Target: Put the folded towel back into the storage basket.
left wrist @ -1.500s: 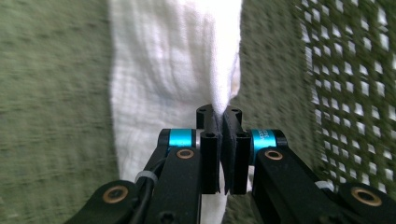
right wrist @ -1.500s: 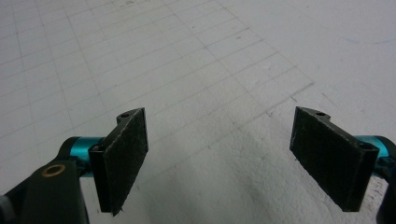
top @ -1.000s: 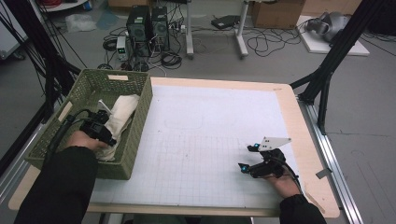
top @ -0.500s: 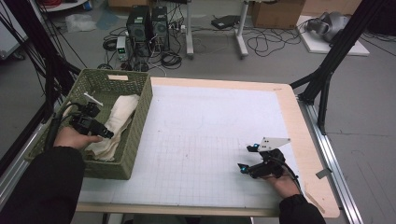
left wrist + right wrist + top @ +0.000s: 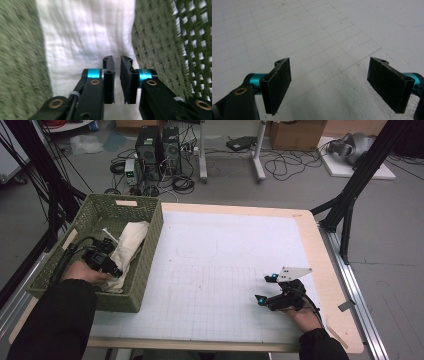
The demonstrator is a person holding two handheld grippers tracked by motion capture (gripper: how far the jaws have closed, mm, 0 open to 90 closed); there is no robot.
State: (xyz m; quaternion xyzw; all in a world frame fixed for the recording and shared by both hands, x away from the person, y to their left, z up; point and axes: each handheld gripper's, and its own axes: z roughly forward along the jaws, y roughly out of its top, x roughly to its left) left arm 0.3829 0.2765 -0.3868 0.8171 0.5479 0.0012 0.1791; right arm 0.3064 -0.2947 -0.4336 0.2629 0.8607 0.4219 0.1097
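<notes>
- High view showed the white cloth (image 5: pixel 128 248) lying folded lengthwise inside the green woven basket (image 5: pixel 150 227), which sat at the left end of the table (image 5: pixel 320 255), on the edge of the white grid mat (image 5: pixel 225 260).
- Left gripper (image 5: pixel 116 270) was down in the basket, at the near end of the cloth, with the person's left hand (image 5: pixel 82 270) behind it and a black cable looping back over the basket rim.
- Left gripper view had the two black jaws nearly together, a narrow slit between them, after just closing further; the cloth (image 5: pixel 85 40) lay beyond and beneath them, but no fold showed clamped between the pads, and I could not tell whether the tips touched it.
- Basket walls (image 5: pixel 155 45) rose on both sides of the cloth in that view.
- Right gripper (image 5: pixel 266 289) rested on the mat near the table's right front, well apart from the basket, held by the right hand (image 5: pixel 300 312).
- Right gripper view showed its jaws standing wide apart with nothing between them, just bare grid mat (image 5: pixel 322 30).
</notes>
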